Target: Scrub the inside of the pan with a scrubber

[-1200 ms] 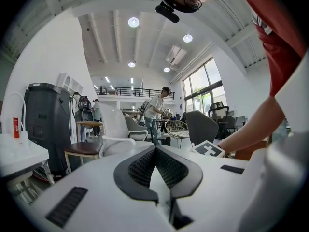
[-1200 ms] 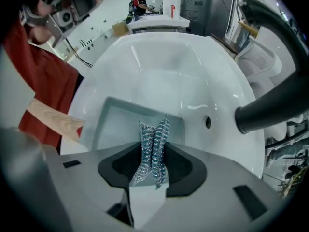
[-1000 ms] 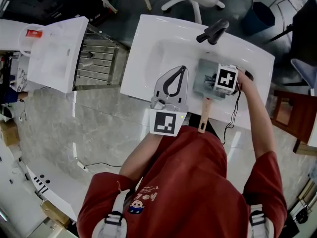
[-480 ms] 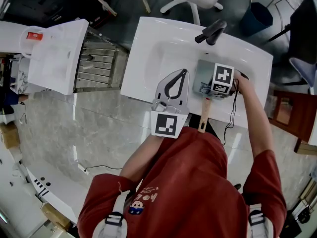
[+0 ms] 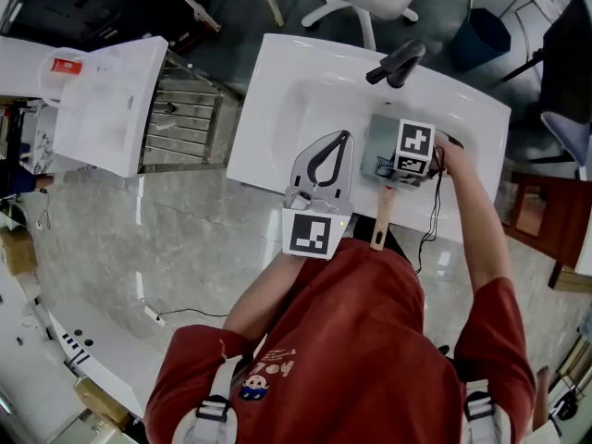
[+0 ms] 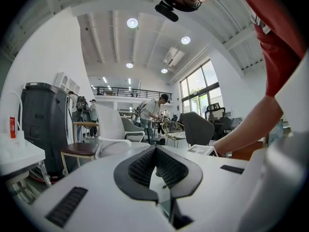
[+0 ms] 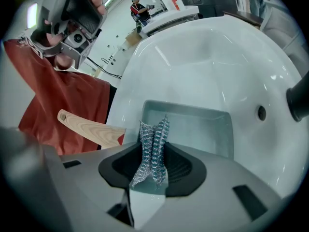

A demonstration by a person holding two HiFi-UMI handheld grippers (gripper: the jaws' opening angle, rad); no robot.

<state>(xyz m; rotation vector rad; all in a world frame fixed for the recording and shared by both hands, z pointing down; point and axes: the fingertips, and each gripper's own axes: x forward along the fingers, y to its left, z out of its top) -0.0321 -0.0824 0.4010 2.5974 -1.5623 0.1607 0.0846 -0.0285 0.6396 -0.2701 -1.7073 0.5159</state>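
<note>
The left gripper [image 5: 342,133] is over the near left part of the white sink [image 5: 277,91], its jaws together at the tips with nothing between them, apart from the pan. Just right of it the square grey pan [image 7: 198,124] sits in the sink basin, its wooden handle [image 7: 87,127] reaching out over the near rim toward the person's red shirt [image 5: 361,340]. The right gripper [image 7: 152,146] is over the pan, jaws clamped on a silvery mesh scrubber [image 7: 154,132] that points into the pan's near edge; the dark tap [image 5: 398,63] stands beyond.
</note>
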